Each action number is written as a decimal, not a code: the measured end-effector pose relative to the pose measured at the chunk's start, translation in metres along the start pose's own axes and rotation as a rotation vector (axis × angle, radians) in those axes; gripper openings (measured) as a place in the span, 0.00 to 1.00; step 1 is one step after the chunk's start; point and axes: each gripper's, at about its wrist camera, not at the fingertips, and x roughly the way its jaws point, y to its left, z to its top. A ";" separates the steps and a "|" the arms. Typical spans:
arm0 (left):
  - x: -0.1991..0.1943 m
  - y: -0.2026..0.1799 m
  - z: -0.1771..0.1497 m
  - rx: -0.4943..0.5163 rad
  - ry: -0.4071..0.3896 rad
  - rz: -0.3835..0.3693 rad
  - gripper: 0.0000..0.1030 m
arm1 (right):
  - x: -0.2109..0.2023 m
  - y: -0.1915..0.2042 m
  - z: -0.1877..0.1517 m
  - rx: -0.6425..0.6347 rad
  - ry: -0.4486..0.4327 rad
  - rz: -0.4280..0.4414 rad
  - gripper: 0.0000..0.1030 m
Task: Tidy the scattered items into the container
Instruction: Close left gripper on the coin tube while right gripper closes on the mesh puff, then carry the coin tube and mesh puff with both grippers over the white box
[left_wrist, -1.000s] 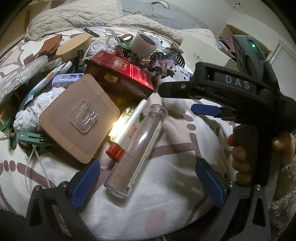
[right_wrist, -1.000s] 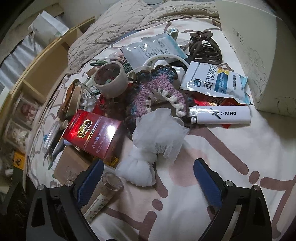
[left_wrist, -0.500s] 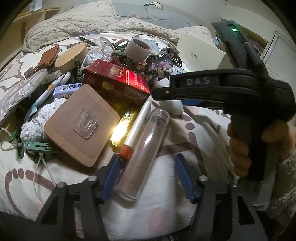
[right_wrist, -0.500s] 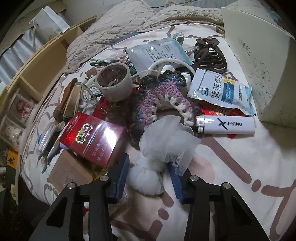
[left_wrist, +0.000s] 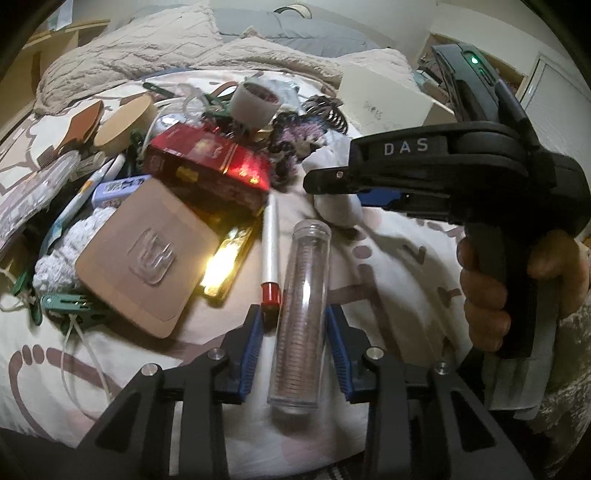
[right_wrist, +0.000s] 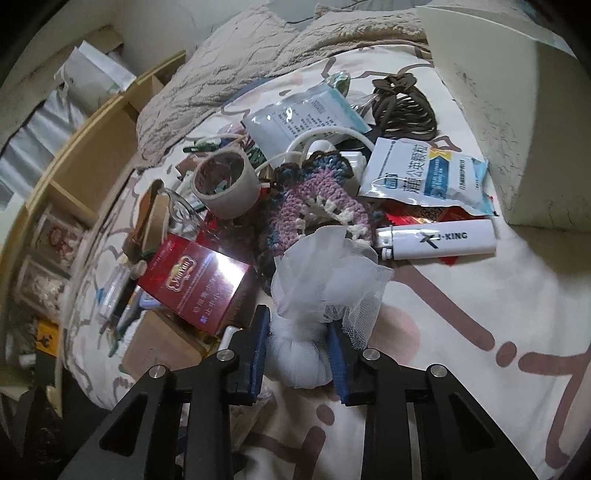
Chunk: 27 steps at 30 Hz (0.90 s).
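Left gripper (left_wrist: 293, 338) jaws closing around the clear plastic tube (left_wrist: 301, 317) lying near-centre on the patterned bedsheet (left_wrist: 388, 295); keep the red-capped white pen (left_wrist: 270, 247) just left of it out of the pinch. Right gripper (right_wrist: 297, 341) closing on the white mesh pouch (right_wrist: 314, 321); squeeze its knotted base, then lift toward the white box (right_wrist: 517, 110) far right.

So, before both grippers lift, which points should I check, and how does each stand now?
1. Clear plastic tube lies between the closing left jaws: ok.
2. White pen with red cap beside the tube, cap near the left pad: not ok.
3. White mesh pouch between the closing right jaws: ok.
4. Mesh frill spills past the right pad: not ok.
5. White box container open on top: cannot tell.
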 end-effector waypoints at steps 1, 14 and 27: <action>-0.001 -0.001 0.000 0.003 -0.002 -0.003 0.34 | -0.003 -0.001 0.000 0.006 -0.007 0.005 0.30; -0.019 -0.013 0.009 0.005 -0.057 -0.050 0.31 | -0.031 -0.015 0.002 0.061 -0.077 0.047 0.30; -0.027 -0.022 0.018 0.004 -0.079 -0.058 0.24 | -0.044 -0.017 0.002 0.062 -0.109 0.064 0.30</action>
